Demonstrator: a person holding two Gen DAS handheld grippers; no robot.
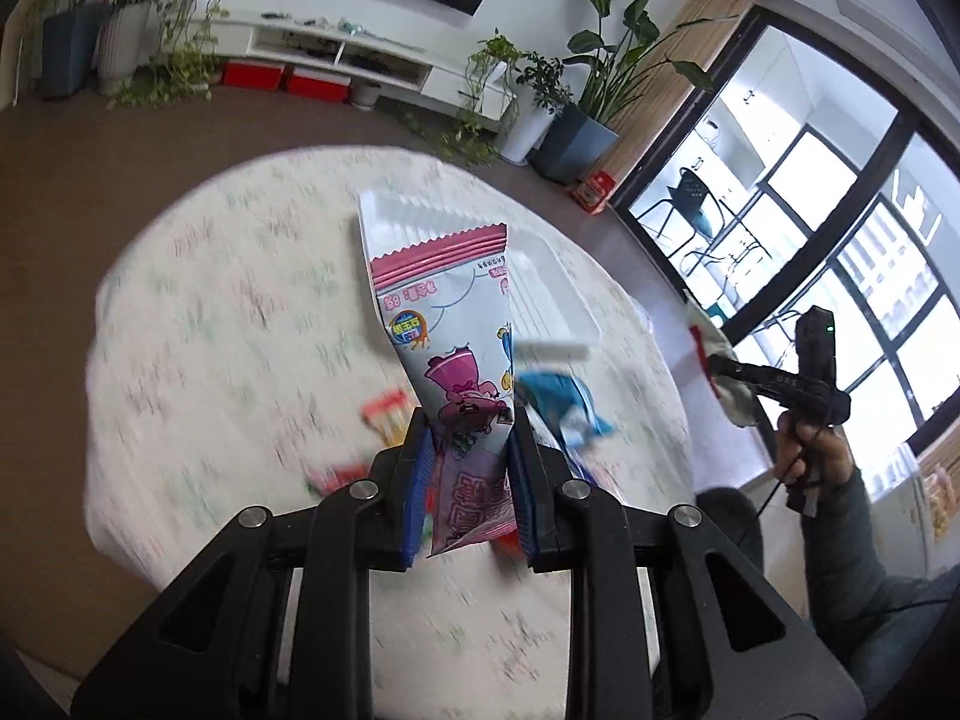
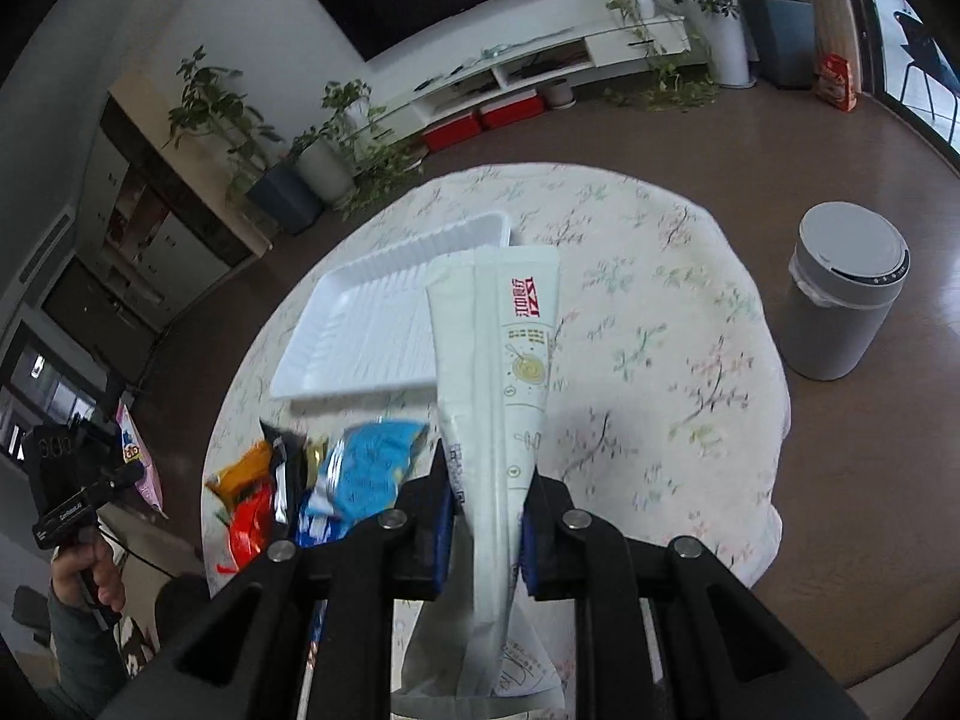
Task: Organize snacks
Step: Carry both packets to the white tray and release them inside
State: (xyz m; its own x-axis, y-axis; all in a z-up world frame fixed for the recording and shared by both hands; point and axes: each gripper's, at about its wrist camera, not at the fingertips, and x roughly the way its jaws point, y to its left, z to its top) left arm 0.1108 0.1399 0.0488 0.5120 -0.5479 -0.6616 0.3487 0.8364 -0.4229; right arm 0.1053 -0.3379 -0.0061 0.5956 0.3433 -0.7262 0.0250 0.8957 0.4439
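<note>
Left tool [image 1: 468, 438] is clamped on a pink packet [image 1: 447, 330], glossy film with a crimped, saw-toothed top seal and cartoon print, held upright above the round surface [image 1: 228, 312] with its floral cloth. Right tool [image 2: 485, 492] is pinching a white packet [image 2: 498, 348], a long flat sachet with a seam down its back and red lettering near the top, also lifted clear of the cloth.

Between them sits the white tray [image 2: 360, 324], a rectangular thin plastic piece with a ribbed floor and raised rim (nothing visible inside it in the right wrist view, though the white packet covers 1 corner).

Loose snacks are heaped on the cloth just in front of the tray: a crinkly blue bag [image 2: 372, 468] nearest the right tool, then a black-and-gold wrapper [image 2: 288, 462], an orange one [image 2: 240, 468] and a red one [image 2: 249, 528], overlapping each other. The left wrist view is motion-blurred, so those wrappers show only as smears of colour there.

On the floor beyond the surface stands a grey cylindrical bin [image 2: 840, 300] with a smooth lid.
</note>
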